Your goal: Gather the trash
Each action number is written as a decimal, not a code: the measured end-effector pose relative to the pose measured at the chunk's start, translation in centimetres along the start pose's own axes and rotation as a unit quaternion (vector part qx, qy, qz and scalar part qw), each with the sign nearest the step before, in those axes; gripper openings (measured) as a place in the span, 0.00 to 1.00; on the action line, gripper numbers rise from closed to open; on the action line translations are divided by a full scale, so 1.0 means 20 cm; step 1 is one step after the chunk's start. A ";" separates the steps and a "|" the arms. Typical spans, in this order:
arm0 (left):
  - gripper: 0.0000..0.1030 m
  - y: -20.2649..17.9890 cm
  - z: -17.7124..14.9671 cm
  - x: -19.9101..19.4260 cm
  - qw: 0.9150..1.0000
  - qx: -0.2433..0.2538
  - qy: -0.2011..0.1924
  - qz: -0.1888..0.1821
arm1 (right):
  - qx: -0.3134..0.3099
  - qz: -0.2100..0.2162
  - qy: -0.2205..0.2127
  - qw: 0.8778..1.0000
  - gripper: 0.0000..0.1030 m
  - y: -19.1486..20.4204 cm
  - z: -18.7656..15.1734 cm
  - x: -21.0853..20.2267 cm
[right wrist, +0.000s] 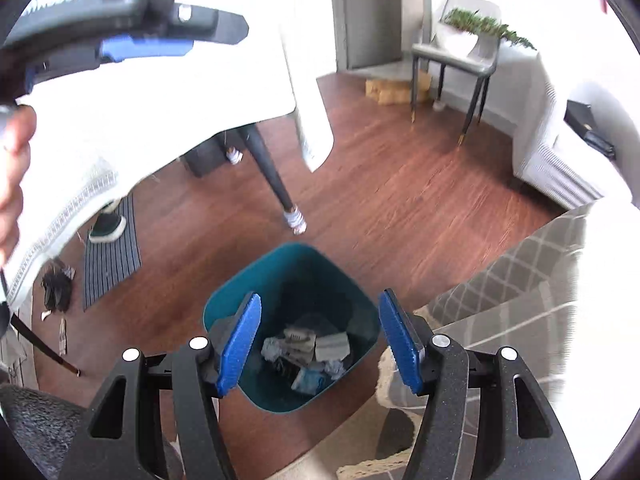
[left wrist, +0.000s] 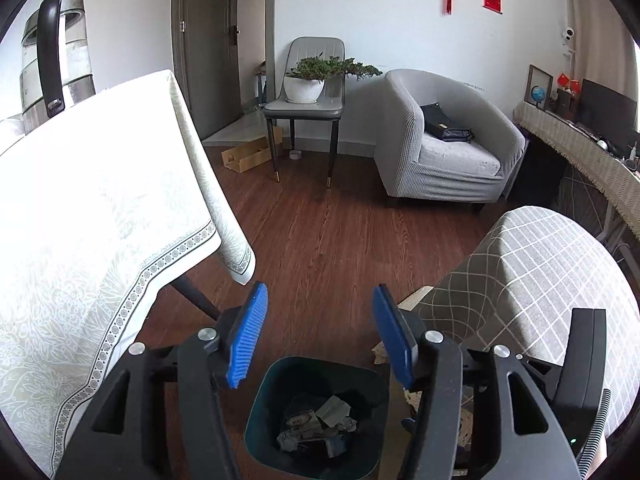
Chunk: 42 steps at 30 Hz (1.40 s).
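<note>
A dark teal trash bin (left wrist: 260, 412) stands on the wooden floor, holding crumpled paper and wrappers (left wrist: 320, 424). My left gripper (left wrist: 320, 336) hangs above it, open and empty, blue pads wide apart. In the right wrist view the same bin (right wrist: 228, 304) sits below my right gripper (right wrist: 320, 344), which is open and empty above the trash (right wrist: 312, 352). The left gripper (right wrist: 136, 46) also shows at the top left of the right wrist view, seen side-on over the tablecloth.
A table with a white patterned cloth (left wrist: 100, 208) is on the left, with a kettle (left wrist: 56, 60) on it and a dark leg (right wrist: 272, 176). A grey checked cover (left wrist: 540, 280) is at right. A chair with a plant (left wrist: 308, 80), an armchair (left wrist: 444, 140) and a floor mat (right wrist: 112, 256) lie beyond.
</note>
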<state>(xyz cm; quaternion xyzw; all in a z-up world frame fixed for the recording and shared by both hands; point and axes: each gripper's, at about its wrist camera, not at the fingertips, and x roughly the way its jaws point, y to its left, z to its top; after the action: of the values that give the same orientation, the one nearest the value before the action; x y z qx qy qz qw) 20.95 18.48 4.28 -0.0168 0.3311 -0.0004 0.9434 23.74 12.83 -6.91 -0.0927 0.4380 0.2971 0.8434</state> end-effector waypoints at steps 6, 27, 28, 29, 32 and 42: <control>0.83 -0.15 0.01 -0.11 0.999 0.021 -0.017 -0.038 | 0.038 -0.060 -0.068 0.995 0.69 -0.17 0.01 -0.31; 0.97 -0.47 -0.45 -0.42 0.998 0.050 -0.030 -0.004 | 0.174 -0.207 -0.135 0.953 0.97 -0.62 -0.66 -1.20; 0.97 -0.47 -0.47 -0.44 0.998 0.052 -0.030 -0.012 | 0.173 -0.209 -0.135 0.953 0.97 -0.61 -0.69 -1.22; 0.97 -0.47 -0.50 -0.45 0.998 0.055 -0.029 -0.015 | 0.171 -0.213 -0.135 0.952 0.97 -0.61 -0.72 -1.24; 0.97 -0.46 -0.57 -0.48 0.998 0.060 -0.031 -0.010 | 0.161 -0.218 -0.143 0.952 0.97 -0.57 -0.80 -1.29; 0.97 -0.44 -0.72 -0.53 0.997 0.060 -0.038 -0.004 | 0.124 -0.207 -0.179 0.954 0.97 -0.50 -0.92 -1.36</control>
<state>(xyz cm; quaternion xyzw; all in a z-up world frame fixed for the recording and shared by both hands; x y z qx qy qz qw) 3.80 9.34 0.04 0.0385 0.2939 -0.0229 0.9548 5.03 -14.26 2.71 -0.0212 0.2845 0.0712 0.9558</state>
